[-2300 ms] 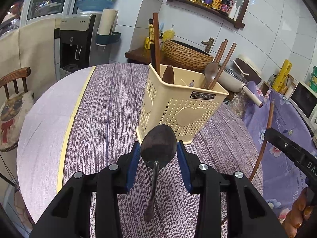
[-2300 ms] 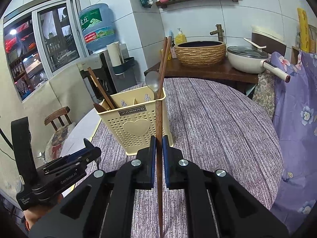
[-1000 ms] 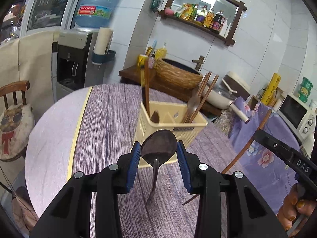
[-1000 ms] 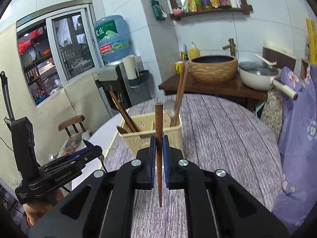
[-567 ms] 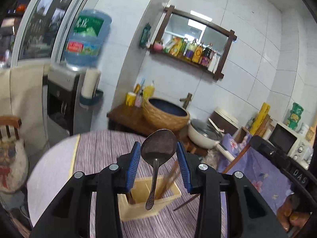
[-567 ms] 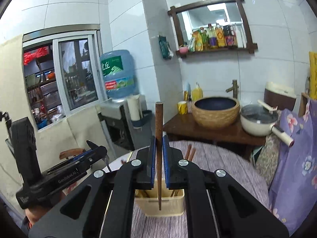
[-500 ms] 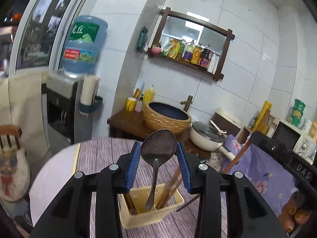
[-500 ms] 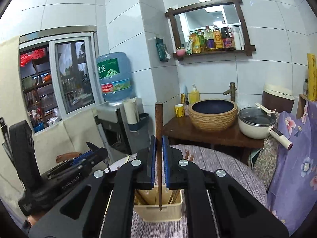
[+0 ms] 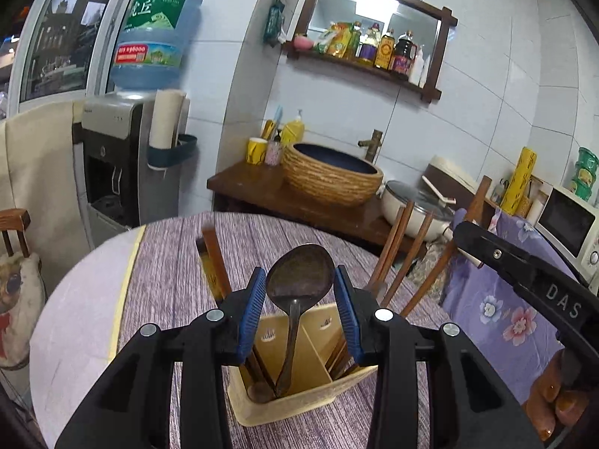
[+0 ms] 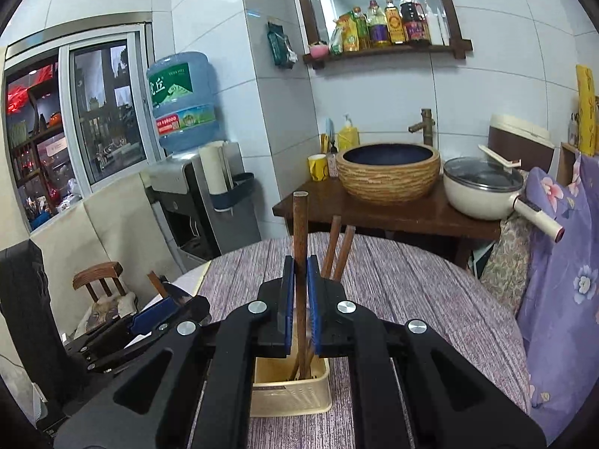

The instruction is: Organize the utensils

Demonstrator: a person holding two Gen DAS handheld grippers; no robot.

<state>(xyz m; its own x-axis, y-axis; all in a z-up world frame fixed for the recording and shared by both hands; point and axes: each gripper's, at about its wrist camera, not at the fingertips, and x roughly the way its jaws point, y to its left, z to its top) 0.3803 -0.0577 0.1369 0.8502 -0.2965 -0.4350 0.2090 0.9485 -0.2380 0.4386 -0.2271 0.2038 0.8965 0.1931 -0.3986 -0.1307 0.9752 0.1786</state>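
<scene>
Left wrist view: the left gripper (image 9: 299, 310) clamps a dark spoon (image 9: 297, 292) at the bowl, handle hanging straight down into the cream utensil holder (image 9: 299, 400) on the purple-clothed table (image 9: 168, 262); half a second earlier the holder sat lower and smaller. Right wrist view: the right gripper (image 10: 298, 307), poised above the holder, grips an upright wooden chopstick (image 10: 300, 232), lower end inside, where earlier it hung above
</scene>
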